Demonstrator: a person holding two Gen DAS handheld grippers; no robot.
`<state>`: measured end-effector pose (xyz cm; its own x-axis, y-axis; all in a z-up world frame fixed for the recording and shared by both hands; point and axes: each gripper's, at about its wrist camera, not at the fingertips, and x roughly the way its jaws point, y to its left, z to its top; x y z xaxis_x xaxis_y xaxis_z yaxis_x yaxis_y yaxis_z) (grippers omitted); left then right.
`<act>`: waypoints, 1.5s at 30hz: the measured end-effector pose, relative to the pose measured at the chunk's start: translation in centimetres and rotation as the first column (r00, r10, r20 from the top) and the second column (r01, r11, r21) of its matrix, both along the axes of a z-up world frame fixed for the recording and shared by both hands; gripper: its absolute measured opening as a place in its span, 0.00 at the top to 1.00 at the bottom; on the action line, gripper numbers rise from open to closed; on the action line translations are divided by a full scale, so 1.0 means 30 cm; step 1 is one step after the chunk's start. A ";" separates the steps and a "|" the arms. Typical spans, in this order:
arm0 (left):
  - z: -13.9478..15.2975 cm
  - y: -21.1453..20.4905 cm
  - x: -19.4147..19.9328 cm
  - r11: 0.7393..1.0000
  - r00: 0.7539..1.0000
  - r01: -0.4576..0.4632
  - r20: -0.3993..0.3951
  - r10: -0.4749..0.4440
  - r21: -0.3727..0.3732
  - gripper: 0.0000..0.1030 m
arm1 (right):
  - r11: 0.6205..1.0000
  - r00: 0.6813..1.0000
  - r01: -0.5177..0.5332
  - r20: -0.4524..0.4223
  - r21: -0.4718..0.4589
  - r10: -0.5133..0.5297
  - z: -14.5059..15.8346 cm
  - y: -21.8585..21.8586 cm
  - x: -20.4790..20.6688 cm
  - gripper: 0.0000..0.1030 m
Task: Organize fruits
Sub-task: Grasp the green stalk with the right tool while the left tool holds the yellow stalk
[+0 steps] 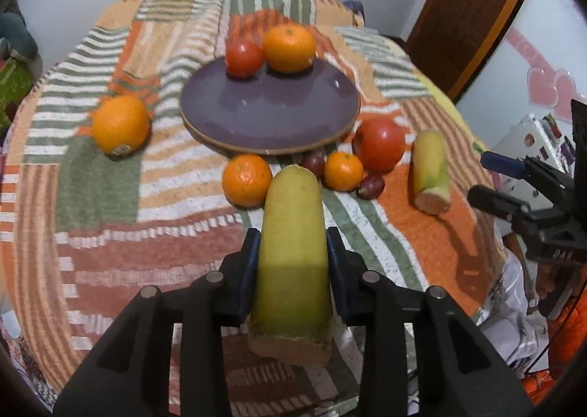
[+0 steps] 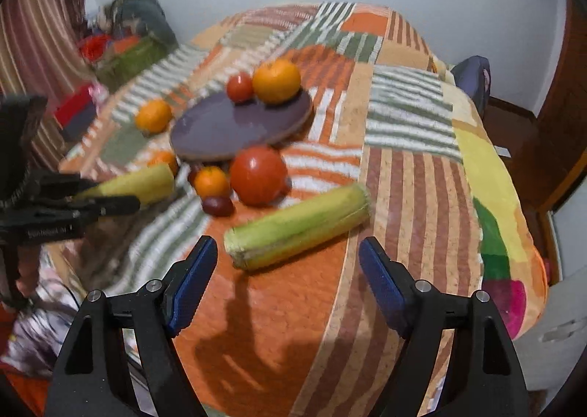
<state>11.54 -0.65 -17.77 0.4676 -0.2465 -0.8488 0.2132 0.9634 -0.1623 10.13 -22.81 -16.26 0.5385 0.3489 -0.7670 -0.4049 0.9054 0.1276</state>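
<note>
My left gripper (image 1: 292, 244) is shut on a yellow-green corn cob (image 1: 293, 252) and holds it above the cloth; it also shows in the right wrist view (image 2: 106, 202). A purple plate (image 1: 269, 112) carries a small tomato (image 1: 244, 58) and an orange (image 1: 289, 47). Near its front edge lie two mandarins (image 1: 246, 179) (image 1: 343, 171), a big tomato (image 1: 379, 143) and dark grapes (image 1: 371, 186). A large orange (image 1: 121, 123) lies left of the plate. My right gripper (image 2: 288, 270) is open, just short of a second corn cob (image 2: 297, 226).
The fruit lies on a patchwork cloth (image 1: 110, 204) covering a round table. A cushion (image 2: 139, 32) and red items (image 2: 75, 110) sit at the left. A wooden door (image 1: 466, 6) stands at the back right.
</note>
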 end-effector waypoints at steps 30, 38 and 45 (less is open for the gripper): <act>-0.123 0.228 0.072 0.975 0.980 -0.193 -0.020 0.196 0.107 0.66 | 0.995 0.982 0.089 -0.173 0.039 -0.081 -0.144 0.050 0.202 0.19; -0.133 0.225 0.080 0.976 0.981 -0.190 -0.027 0.194 0.108 0.66 | 0.998 0.988 -0.041 -0.150 -0.044 0.034 -0.093 0.040 0.168 0.38; -0.135 0.232 0.085 0.976 0.979 -0.200 -0.026 0.203 0.087 0.63 | 0.998 0.983 -0.015 -0.184 -0.069 0.002 -0.113 0.041 0.199 0.27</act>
